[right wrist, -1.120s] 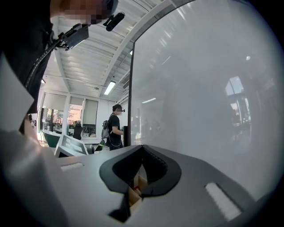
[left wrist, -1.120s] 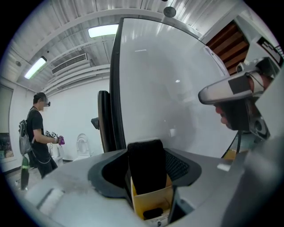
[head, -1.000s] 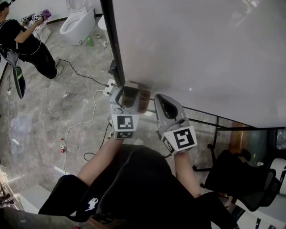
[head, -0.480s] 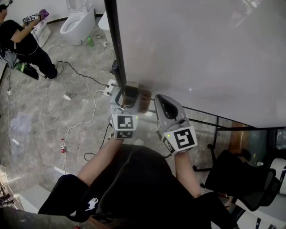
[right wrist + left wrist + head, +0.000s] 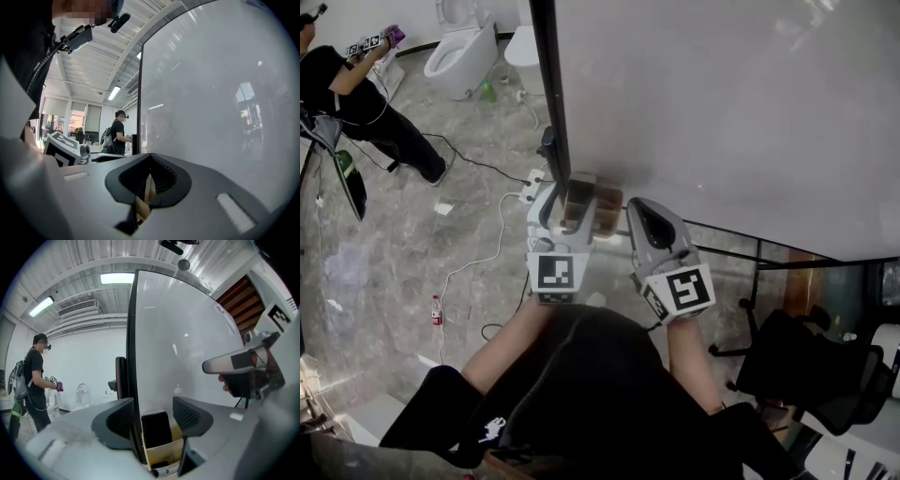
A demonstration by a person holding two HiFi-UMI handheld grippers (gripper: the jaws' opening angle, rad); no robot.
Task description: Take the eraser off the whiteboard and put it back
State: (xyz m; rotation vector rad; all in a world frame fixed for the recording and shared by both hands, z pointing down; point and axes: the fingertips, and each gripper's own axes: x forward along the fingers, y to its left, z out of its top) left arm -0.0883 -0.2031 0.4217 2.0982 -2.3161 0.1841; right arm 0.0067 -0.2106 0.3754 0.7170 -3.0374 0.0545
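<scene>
Left gripper (image 5: 153, 403): jaws wide apart and just been closing a bit, with the eraser (image 5: 157, 430) standing between them. I see a thin sliver of gap between the eraser's right edge and the right jaw, so I read it as bracketed, not clamped.

The eraser sits against the whiteboard (image 5: 722, 112) at its left edge, just right of the black frame (image 5: 132, 357). The left jaw is on the outer side of that frame and the right jaw is in front of the board face. The eraser's dark face points at my camera, with a tan part directly below it. I can't tell whether that tan part is the eraser's body or a small holder. A marker (image 5: 165, 469) lies just under that.

Right gripper (image 5: 150, 157): jaws together, holding nothing, parked just beside the left gripper and pointing at the board.

Handling, my guess:
- It looks like a small, light block with a stiff body, and the wiping side is probably soft felt.
- It probably clings to the board by a magnet, so expect a little snap as it comes free.
- I'd pinch the two hard side edges mid-height, not the felt, which would squash and let it twist.
- The frame sits inside the jaw span, so closing there may pinch frame as well as eraser. I'd shift right first.
- Pull straight off the face, and put it back flat-on.
</scene>
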